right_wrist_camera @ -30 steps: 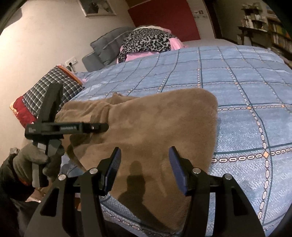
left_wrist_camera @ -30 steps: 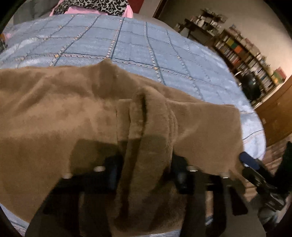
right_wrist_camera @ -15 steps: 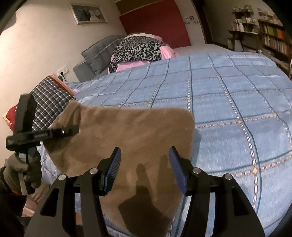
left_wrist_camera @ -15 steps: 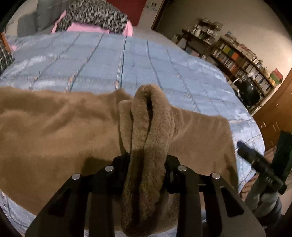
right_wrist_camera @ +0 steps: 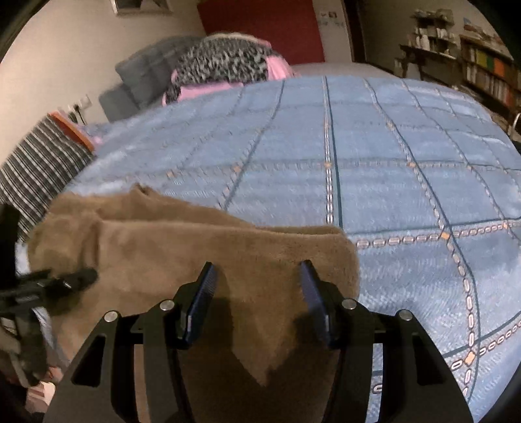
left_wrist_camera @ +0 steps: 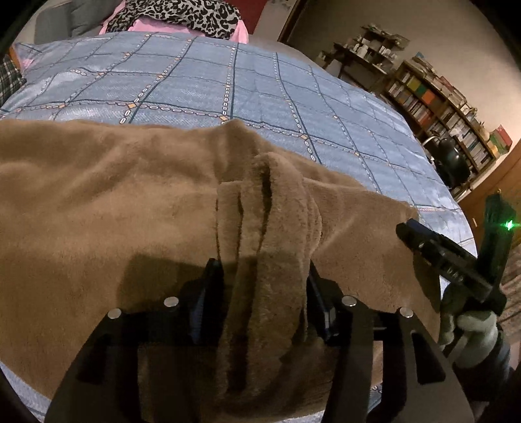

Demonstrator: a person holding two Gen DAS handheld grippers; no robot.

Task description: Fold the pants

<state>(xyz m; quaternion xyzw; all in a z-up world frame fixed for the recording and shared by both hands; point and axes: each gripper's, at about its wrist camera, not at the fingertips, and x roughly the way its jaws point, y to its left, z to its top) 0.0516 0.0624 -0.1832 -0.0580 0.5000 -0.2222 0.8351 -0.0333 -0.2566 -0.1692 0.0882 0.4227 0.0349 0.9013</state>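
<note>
The brown fleece pants [left_wrist_camera: 107,208] lie across the near edge of the blue quilted bed [left_wrist_camera: 228,84]. My left gripper [left_wrist_camera: 263,286] is shut on a thick bunched fold of the pants, which stands up between the fingers. My right gripper [right_wrist_camera: 257,286] is open and empty, its fingers over the right end of the pants [right_wrist_camera: 202,250]. In the left wrist view the right gripper [left_wrist_camera: 456,263] shows at the pants' right edge. In the right wrist view the left gripper [right_wrist_camera: 49,283] shows at the pants' left end.
A leopard-print and pink pile [left_wrist_camera: 176,16] and grey cushions [right_wrist_camera: 146,78] lie at the bed's head. A plaid pillow [right_wrist_camera: 35,172] lies at the left. Bookshelves [left_wrist_camera: 446,110] and a dark chair [left_wrist_camera: 451,159] stand past the bed's right side.
My left gripper, still shut on the fold, has lowered toward the bed after a lift. My right gripper has stayed open and come down closer over the pants' right end.
</note>
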